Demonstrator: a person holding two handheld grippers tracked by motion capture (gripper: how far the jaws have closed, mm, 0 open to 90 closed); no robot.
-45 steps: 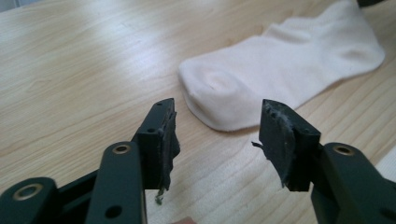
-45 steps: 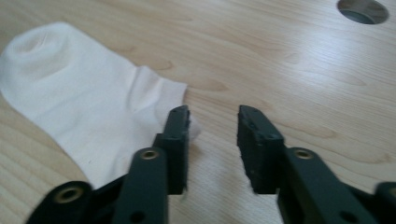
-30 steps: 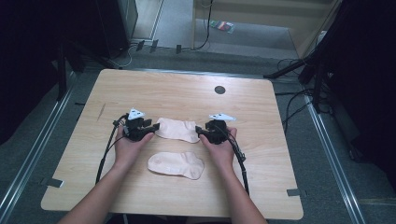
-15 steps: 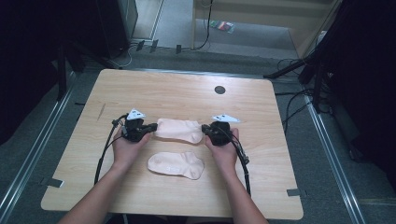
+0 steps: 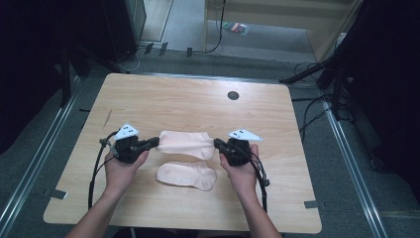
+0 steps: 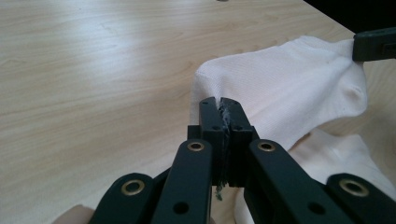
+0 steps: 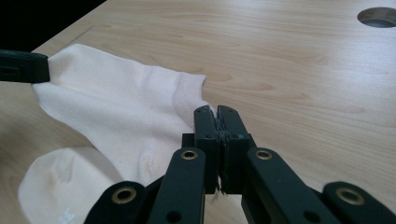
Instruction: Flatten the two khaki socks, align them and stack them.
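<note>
Table (image 5: pixel 198 101): light wooden top with rounded corners, seen from above; a dark round hole (image 5: pixel 233 95) lies toward 1 o'clock from the table's centre.

Held sock (image 5: pixel 184 144): pale cream, stretched sideways between the two grippers a little toward 6 o'clock of centre; in both gripper views it hangs clear of the wood along its span.

Second sock (image 5: pixel 187 175): same pale colour, lying flat on the table at 6 o'clock of the held sock, partly under it in the gripper views.

Left gripper (image 5: pixel 154 143): at 9 o'clock of the held sock, gripped by the person's left hand (image 5: pixel 120 168); its jaws are pressed together on one end of the sock, with fabric bunched at the tips in the left gripper view (image 6: pixel 219 108).

Right gripper (image 5: pixel 218 145): at 3 o'clock of the held sock, gripped by the right hand (image 5: pixel 242 174); its jaws are pinched tight on the ribbed cuff end, as the right gripper view (image 7: pixel 215 116) shows.

Grey plates: a three-cornered plate sits on top of each gripper.

Cables: a black cable trails from each gripper toward 6 o'clock beside the forearm.

Surroundings: grey floor around the table, with loose cables at 12 and 3 o'clock.
</note>
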